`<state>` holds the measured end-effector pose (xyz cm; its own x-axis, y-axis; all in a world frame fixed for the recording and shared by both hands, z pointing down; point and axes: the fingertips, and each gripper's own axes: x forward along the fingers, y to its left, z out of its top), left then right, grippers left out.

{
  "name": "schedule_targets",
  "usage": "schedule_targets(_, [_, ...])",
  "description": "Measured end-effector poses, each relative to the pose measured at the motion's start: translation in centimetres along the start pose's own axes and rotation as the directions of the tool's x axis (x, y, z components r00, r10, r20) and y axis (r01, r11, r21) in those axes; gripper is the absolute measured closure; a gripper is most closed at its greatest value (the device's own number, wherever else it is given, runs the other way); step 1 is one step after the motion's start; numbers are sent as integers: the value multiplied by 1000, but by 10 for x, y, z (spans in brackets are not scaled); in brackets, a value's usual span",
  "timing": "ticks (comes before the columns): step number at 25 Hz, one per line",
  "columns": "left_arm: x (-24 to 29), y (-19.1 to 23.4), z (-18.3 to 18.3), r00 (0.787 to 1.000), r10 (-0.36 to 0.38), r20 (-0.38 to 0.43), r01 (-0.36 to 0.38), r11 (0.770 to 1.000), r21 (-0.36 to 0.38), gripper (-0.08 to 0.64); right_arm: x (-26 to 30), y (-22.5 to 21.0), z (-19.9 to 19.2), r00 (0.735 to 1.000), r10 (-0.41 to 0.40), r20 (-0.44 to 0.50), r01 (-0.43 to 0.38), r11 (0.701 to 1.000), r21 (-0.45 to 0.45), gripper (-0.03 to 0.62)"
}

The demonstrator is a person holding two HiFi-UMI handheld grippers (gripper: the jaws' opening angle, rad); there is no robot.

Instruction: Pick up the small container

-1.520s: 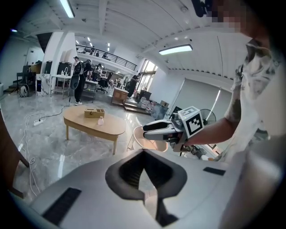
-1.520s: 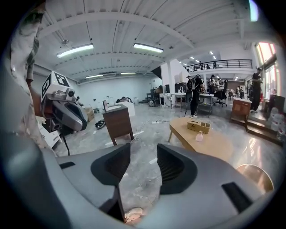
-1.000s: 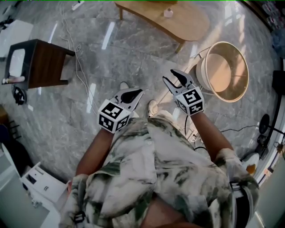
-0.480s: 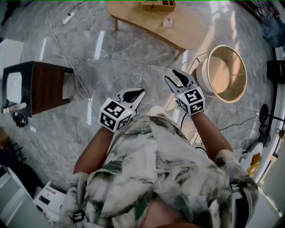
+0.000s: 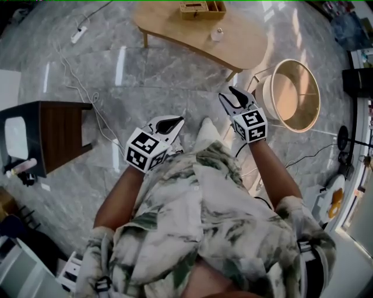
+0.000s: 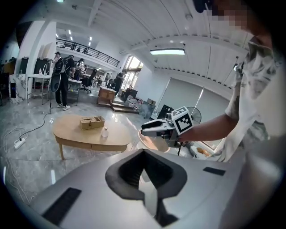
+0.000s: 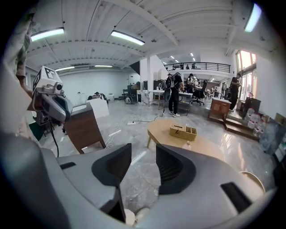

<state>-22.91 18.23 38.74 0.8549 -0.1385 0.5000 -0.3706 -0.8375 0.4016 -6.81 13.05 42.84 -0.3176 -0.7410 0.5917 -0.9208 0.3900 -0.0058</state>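
The small container (image 5: 217, 35), a pale little bottle, stands on the oval wooden coffee table (image 5: 247, 45) at the far side of the floor, beside a wooden organiser box (image 5: 201, 7). The left gripper view shows the container (image 6: 104, 132) on the table (image 6: 73, 134), and the right gripper view shows it (image 7: 187, 144) past the jaws. Both grippers are held at chest height, well short of the table. My left gripper (image 5: 174, 121) has its jaws together and holds nothing. My right gripper (image 5: 231, 96) stands open and empty.
A dark wooden side table (image 5: 58, 131) stands at the left. A large round cream lampshade (image 5: 291, 93) lies on the floor at the right, close to the right gripper. A cable and power strip (image 5: 78, 34) run across the marble floor. People stand far off.
The view has moved forward over the floor: the coffee table and the box show more fully, and the side table has slid left. Both grippers keep their pose.
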Motion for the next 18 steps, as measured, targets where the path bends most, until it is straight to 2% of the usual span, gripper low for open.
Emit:
schedule_targets(7, [39,52,35,1000,30,-10,-30,999,-33,538,71,-81,-4,999,-4,-48,6,1000,27,394])
schedule_targets(13, [96,101,80,997,75,-31,-77,995,-69,538,140,-159,0,997,21,-73,-20,1000,19,394])
schedule_targets(18, [154,132,115,996,66,-58,-71,994,-88,538,196,-220,-2,994,43,-101,-42,999,8,394])
